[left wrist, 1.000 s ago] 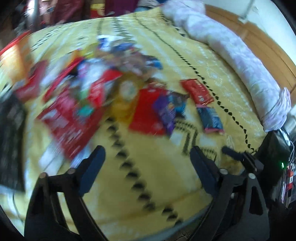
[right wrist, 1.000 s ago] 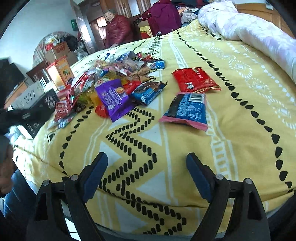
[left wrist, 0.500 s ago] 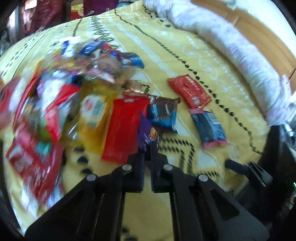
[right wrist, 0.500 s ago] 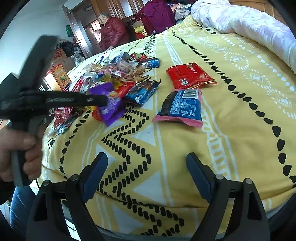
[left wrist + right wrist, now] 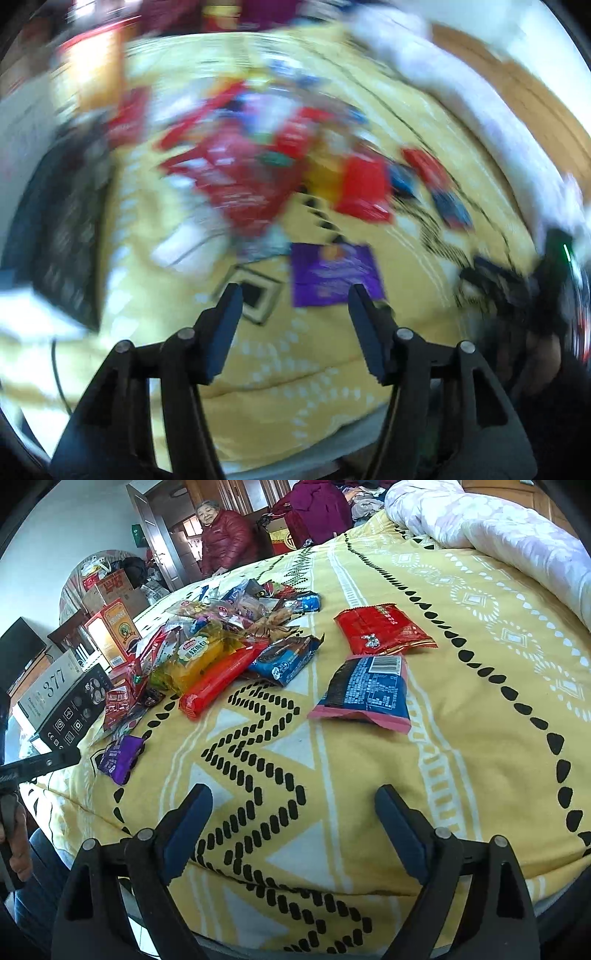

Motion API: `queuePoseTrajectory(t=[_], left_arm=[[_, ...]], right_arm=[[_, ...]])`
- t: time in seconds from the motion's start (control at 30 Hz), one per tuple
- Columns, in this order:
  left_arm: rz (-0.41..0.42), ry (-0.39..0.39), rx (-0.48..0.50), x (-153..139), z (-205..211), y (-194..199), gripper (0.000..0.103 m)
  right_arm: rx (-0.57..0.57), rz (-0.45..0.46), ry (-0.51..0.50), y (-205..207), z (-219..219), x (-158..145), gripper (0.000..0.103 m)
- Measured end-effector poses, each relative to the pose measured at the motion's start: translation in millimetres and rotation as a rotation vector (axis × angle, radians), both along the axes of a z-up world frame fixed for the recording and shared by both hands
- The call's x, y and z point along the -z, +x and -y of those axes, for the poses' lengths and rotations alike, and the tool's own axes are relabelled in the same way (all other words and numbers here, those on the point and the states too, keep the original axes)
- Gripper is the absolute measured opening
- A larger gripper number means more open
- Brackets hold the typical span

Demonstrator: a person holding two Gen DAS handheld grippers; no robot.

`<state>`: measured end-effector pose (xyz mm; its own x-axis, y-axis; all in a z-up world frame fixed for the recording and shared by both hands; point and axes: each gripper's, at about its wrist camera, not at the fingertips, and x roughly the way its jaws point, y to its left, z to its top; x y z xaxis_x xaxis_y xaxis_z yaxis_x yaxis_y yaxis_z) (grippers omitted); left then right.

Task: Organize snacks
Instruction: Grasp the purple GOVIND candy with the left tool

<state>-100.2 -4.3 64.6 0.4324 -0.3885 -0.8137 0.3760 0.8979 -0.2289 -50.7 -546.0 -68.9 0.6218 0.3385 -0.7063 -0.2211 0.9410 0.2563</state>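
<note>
**Purple packet lies alone near the bed's edge, both grippers spread wide**

The left gripper (image 5: 294,295) has its jaws wide apart and holds nothing. Its view is badly blurred. Just beyond its fingertips, a little right of centre, a purple packet (image 5: 334,275) lies flat on the yellow bedspread (image 5: 155,206); whether the right-hand finger touches the packet's edge cannot be told through the blur. Above it, across the middle of the frame, sits the smeared red, yellow and blue pile of snacks (image 5: 266,162).

The right gripper (image 5: 293,801) is also wide open and empty, at the bottom of its frame over the bedspread's (image 5: 480,738) black zigzag pattern. In this sharp view the purple packet (image 5: 120,758) is at the left, close to the bed's edge and apart from the pile (image 5: 221,642) in the upper left centre. A long red packet (image 5: 218,681) and a blue cookie packet (image 5: 286,659) lie at the pile's near side. To the right of the pile, separate from it, a red packet (image 5: 382,633) lies just above a dark blue packet with a pink edge (image 5: 365,692). A rolled white quilt (image 5: 498,535) fills the upper right. Boxes (image 5: 110,631) stand beside the bed at the left, and a person in a red jacket (image 5: 225,539) is at the top.
</note>
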Motion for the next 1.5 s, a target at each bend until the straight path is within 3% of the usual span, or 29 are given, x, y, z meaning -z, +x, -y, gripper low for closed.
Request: queuePoseTrajectory(t=[0.1,0.2,0.33,0.5,0.6,0.7,0.77,0.83,0.9,1.0,1.07,1.13,1.17,1.23,1.3,1.5], left_arm=[[0.006,0.063,0.286,-4.4,27.2,7.4,0.061],[0.053,0.184,0.449,-5.9,47.2,17.1,0.061],[0.099,0.293,0.552,-3.9,62.3,33.4,0.061],[0.016,0.318,0.688,11.9,70.0,30.7,0.061],[-0.006,0.337,0.708,19.9,73.7,38.2,0.061],[-0.010,0.342,0.701,21.9,80.2,46.3,0.059],[-0.035,0.307,0.660,20.6,79.1,55.3,0.059],[-0.047,0.280,0.593,20.6,78.3,59.7,0.046],[-0.049,0.289,0.491,24.4,74.8,59.1,0.031],[-0.043,0.259,0.262,24.8,68.5,48.9,0.030],[-0.074,0.168,0.113,27.3,66.0,32.7,0.033],[-0.091,0.071,0.102,28.7,69.3,18.8,0.050],[-0.080,0.048,0.113,29.2,72.1,13.2,0.054],[-0.025,0.078,0.123,33.5,79.3,7.7,0.061],[-0.021,0.096,0.114,41.7,81.8,11.4,0.063],[-0.025,0.054,0.076,44.3,66.4,14.4,0.064]], right_arm=[[-0.001,-0.002,-0.010,-0.3,-2.0,0.2,0.093],[-0.003,-0.006,-0.010,-0.5,-2.3,0.9,0.093],[-0.003,-0.016,0.006,0.7,-0.3,2.1,0.093],[-0.001,-0.024,0.023,1.3,1.8,3.0,0.094],[-0.004,-0.026,0.026,2.1,0.9,3.0,0.096],[-0.004,-0.027,0.028,2.5,-0.2,3.2,0.097],[-0.004,-0.027,0.029,2.6,-0.5,3.3,0.097],[-0.004,-0.028,0.030,2.7,-0.3,3.3,0.097],[-0.004,-0.027,0.028,2.7,-0.4,3.4,0.097],[-0.004,-0.027,0.023,2.8,-1.8,3.6,0.098],[-0.004,-0.026,0.021,2.5,-3.0,3.8,0.100],[-0.005,-0.025,0.016,2.9,-4.5,4.2,0.101],[-0.007,-0.025,0.013,3.3,-5.1,4.4,0.102],[-0.009,-0.024,0.006,2.6,-6.5,4.6,0.102],[-0.011,-0.025,0.005,2.5,-6.3,4.8,0.102],[-0.007,-0.020,0.020,0.2,-3.3,2.3,0.102]])
